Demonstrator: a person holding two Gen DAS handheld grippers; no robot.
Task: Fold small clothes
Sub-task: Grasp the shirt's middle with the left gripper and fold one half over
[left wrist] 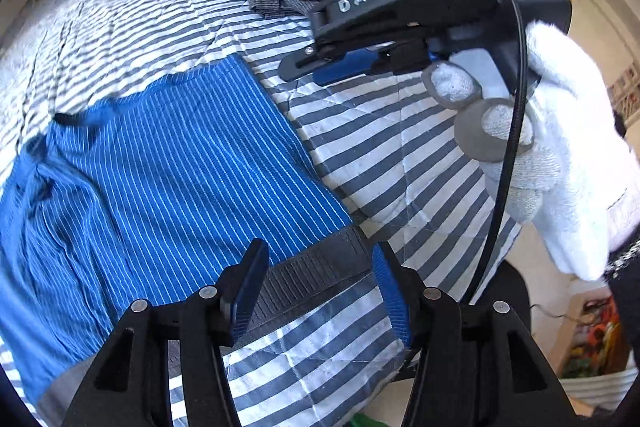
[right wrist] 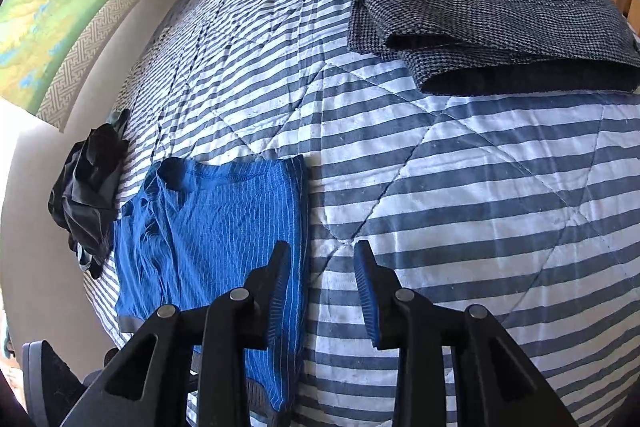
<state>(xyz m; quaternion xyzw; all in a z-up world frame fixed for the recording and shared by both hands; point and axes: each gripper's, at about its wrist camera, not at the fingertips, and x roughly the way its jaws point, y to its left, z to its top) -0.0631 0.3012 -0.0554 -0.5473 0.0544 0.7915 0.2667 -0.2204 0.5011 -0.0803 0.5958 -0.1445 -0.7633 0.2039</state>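
Left gripper [left wrist: 320, 283]: jaws spread, empty, hovering over dark ribbed waistband [left wrist: 320, 277] of blue pinstriped shorts [left wrist: 160, 179].
Right gripper [right wrist: 322, 291]: jaws apart, gripping nothing, poised over right edge of same shorts [right wrist: 224, 227]; held by white-gloved hand [left wrist: 560, 155].
Shorts: flat on grey-and-white striped quilt [right wrist: 460, 207], right side smooth, left side rumpled.
Folded grey houndstooth garment [right wrist: 480, 7] well apart, far side.
Crumpled black cloth [right wrist: 88, 187] just beside shorts, at quilt edge.

Bedroom: striped quilted bedspread [right wrist: 460, 187]
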